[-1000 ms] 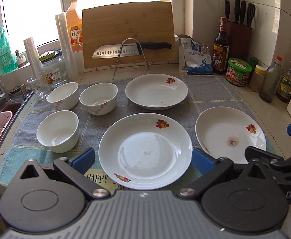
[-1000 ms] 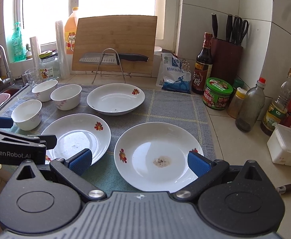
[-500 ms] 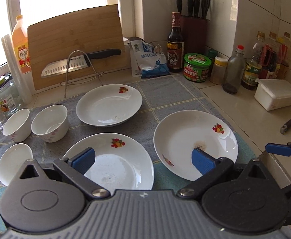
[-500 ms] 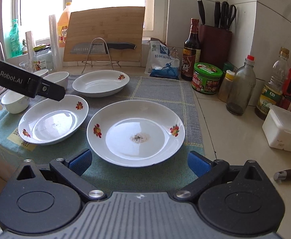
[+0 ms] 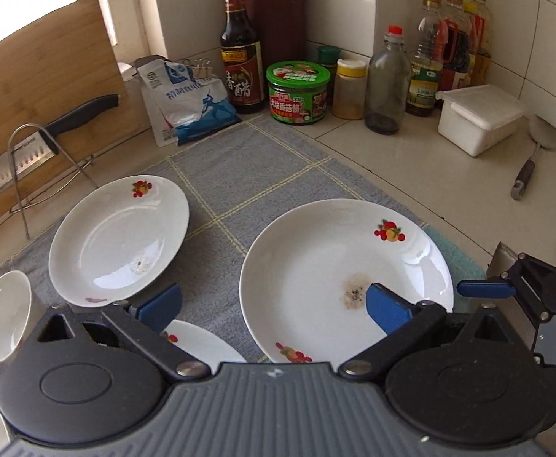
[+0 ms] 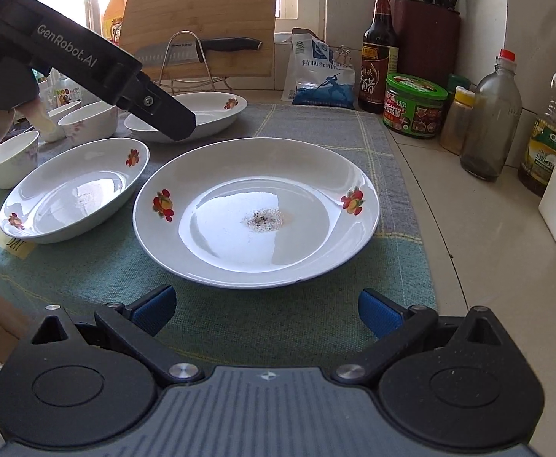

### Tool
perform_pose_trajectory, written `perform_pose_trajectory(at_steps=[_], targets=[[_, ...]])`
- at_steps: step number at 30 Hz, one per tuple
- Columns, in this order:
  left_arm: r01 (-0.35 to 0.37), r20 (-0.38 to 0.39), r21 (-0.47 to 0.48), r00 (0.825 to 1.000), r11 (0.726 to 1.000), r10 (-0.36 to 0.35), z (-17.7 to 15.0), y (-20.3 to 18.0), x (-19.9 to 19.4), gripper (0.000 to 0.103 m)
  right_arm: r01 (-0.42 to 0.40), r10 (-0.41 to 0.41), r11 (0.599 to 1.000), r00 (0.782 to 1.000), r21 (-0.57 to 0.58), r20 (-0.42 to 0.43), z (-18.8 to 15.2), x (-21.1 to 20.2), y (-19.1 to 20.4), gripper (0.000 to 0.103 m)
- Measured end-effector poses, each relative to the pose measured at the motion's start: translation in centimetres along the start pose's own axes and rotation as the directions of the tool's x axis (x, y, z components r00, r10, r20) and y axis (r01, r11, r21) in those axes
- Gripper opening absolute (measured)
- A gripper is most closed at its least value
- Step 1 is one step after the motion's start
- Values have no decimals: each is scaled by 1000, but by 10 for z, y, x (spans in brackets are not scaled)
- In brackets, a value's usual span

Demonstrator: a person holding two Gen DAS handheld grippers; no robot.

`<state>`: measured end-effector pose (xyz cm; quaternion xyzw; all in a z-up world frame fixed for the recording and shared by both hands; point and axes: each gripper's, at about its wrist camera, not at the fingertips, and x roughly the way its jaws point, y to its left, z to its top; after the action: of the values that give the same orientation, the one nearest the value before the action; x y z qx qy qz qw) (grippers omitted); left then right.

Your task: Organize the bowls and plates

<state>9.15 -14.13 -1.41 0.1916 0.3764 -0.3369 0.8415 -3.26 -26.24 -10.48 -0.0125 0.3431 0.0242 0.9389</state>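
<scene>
Right wrist, left tool [image 6: 156,114] overhanging plates [image 6: 198,112]

Grey cloth [image 5: 239,175], wooden board [image 5: 45,76], big knife [image 5: 30,152], blue bag [image 5: 190,106], dark bottle [image 5: 239,61], green tub [image 5: 298,93], white box [image 5: 479,118]

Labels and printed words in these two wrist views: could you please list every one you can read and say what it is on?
"GenRobot.AI": side of the left gripper.
"香醋": dark vinegar bottle.
"DAY" (partly hidden): yellow patch on the towel.
The white salt bag, green-lidded jar, knife blade and oil bottle bear print too small to read.
</scene>
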Motion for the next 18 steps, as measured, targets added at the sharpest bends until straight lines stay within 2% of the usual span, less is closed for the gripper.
perform_pose_trajectory(at_steps=[3,7,11,18], targets=[[51,-24,40,998,998,-50,8,2,15,102,-1,1,1000,1000,10,-3,-1,8,-2,103],[102,-60,95,993,990,-97,20,2,34,102,10,-9,999,1000,-34,14,-1,14,1,103],[168,-101,136,983,976,-155,31,1,53,102,2,0,999,999,-50,38,-1,17,0,103],[245,-187,205,960,948,-208,45,0,89,100,-7,11,998,998,-58,61,-2,18,-3,103]])
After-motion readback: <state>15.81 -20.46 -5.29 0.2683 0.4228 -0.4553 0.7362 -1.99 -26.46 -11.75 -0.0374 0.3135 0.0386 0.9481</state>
